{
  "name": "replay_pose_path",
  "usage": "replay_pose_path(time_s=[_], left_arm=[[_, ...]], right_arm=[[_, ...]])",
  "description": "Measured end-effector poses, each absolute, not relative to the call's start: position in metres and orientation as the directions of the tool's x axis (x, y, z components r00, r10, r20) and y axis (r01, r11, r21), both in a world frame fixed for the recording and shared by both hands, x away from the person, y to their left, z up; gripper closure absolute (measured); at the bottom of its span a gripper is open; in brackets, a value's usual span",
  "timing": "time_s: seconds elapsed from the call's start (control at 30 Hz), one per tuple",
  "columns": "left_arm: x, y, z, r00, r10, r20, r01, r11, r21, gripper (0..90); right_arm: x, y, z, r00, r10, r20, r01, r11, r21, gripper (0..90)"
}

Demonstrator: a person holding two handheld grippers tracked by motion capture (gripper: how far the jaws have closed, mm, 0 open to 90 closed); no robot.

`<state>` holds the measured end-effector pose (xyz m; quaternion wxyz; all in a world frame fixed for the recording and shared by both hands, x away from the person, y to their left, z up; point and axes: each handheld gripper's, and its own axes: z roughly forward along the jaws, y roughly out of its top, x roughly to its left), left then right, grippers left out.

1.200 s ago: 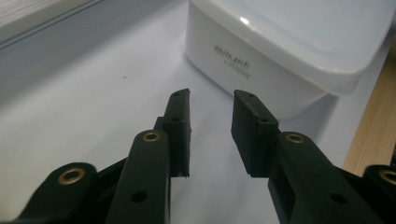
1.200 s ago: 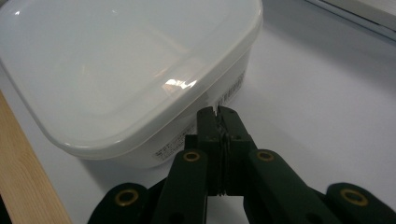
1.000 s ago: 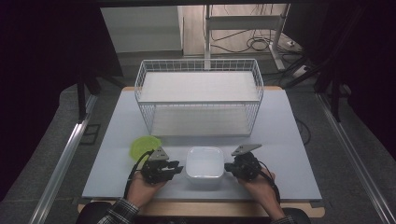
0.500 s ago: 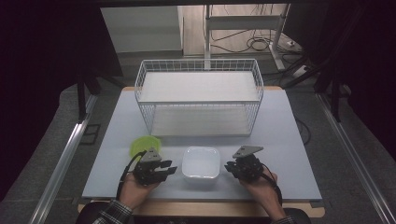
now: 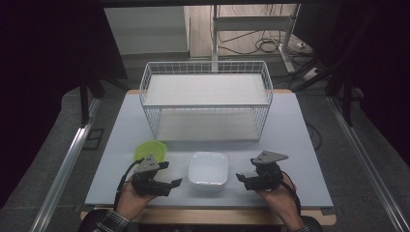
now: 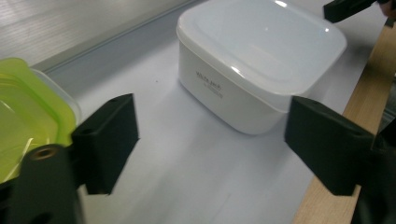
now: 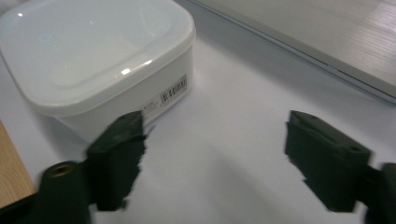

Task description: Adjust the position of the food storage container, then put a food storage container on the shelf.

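- Pale grey sheeting covers the bench [image 5: 300, 140]; a strip of bare wood shows along its near edge.
- White wire basket [image 5: 206, 101] stands toward the far side of the bench, a flat white board on top and another at its base.
- Dark floor surrounds the bench, with metal rails running along both sides and loose cables lying beyond the far edge.
- White lidded container [image 5: 208, 169] sits near the front edge, between the two tongs and touched by neither.
- Lime-green container [image 5: 151, 151] lies just behind the left tongs [image 5: 175, 182].
- Left tongs have just been opening and stand wide, nothing between the jaws.
- Right tongs [image 5: 240, 178] have likewise just been opening and stand wide, with only bare sheeting between them.
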<state>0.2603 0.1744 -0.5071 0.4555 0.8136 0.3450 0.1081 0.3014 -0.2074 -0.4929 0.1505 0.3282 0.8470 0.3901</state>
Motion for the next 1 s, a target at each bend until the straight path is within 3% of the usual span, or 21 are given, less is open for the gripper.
replay_pose_path(time_s=[0.13,0.47,0.8,1.0], left_arm=[[0.26,0.17,-0.511,0.742,0.661,-0.114,0.463,-0.381,0.801,13.4],[0.261,0.17,-0.511,0.743,0.659,-0.121,0.459,-0.37,0.808,13.4],[0.262,0.165,-0.508,0.749,0.641,-0.167,0.485,-0.358,0.798,14.4],[0.267,0.16,-0.507,0.746,0.635,-0.2,0.51,-0.352,0.784,10.6]], right_arm=[[0.302,-0.206,-0.495,-0.742,0.671,0.006,0.439,0.479,0.76,12.6],[0.302,-0.204,-0.496,-0.744,0.669,-0.002,0.437,0.488,0.755,11.1],[0.301,-0.202,-0.495,-0.736,0.677,0.006,0.437,0.468,0.768,9.1],[0.301,-0.198,-0.494,-0.737,0.676,0.019,0.444,0.462,0.767,2.5]])
